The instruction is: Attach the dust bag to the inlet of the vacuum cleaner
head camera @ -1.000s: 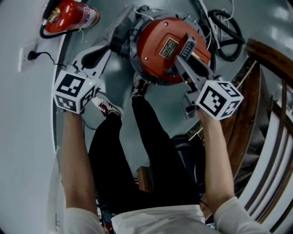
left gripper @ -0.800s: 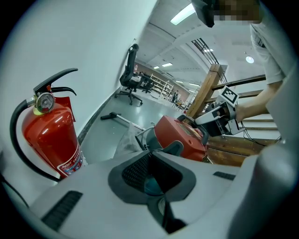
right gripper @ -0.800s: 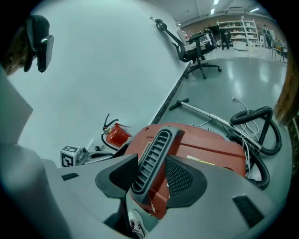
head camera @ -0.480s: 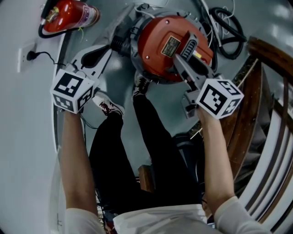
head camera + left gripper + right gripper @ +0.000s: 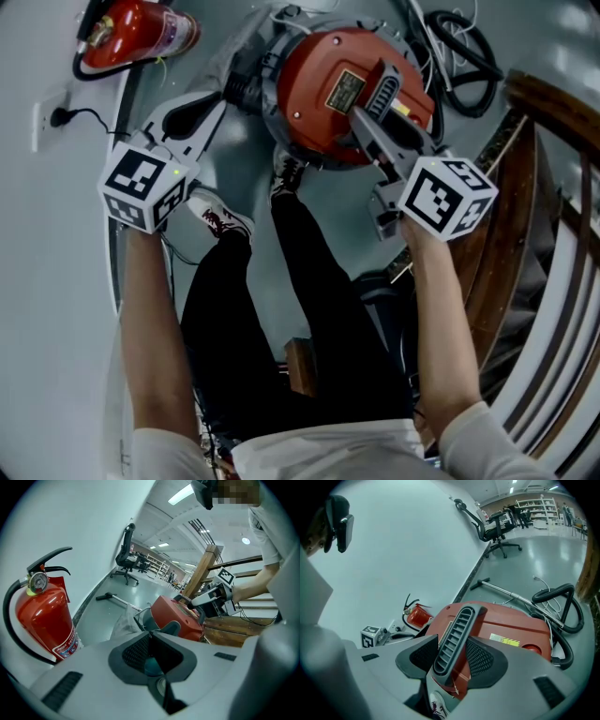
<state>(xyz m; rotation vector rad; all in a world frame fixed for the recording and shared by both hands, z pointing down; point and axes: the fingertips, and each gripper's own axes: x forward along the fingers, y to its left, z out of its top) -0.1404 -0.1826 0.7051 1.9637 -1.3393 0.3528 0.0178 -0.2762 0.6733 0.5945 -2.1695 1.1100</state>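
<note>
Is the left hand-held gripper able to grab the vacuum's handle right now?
Probably not: the right hand-held gripper is clamped on the handle, and the left hand-held gripper sits shut beside the vacuum cleaner.

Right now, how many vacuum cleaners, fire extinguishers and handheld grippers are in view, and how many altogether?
vacuum cleaner: 1
fire extinguisher: 1
grippers: 2, the left gripper and the right gripper
Total: 4
</note>
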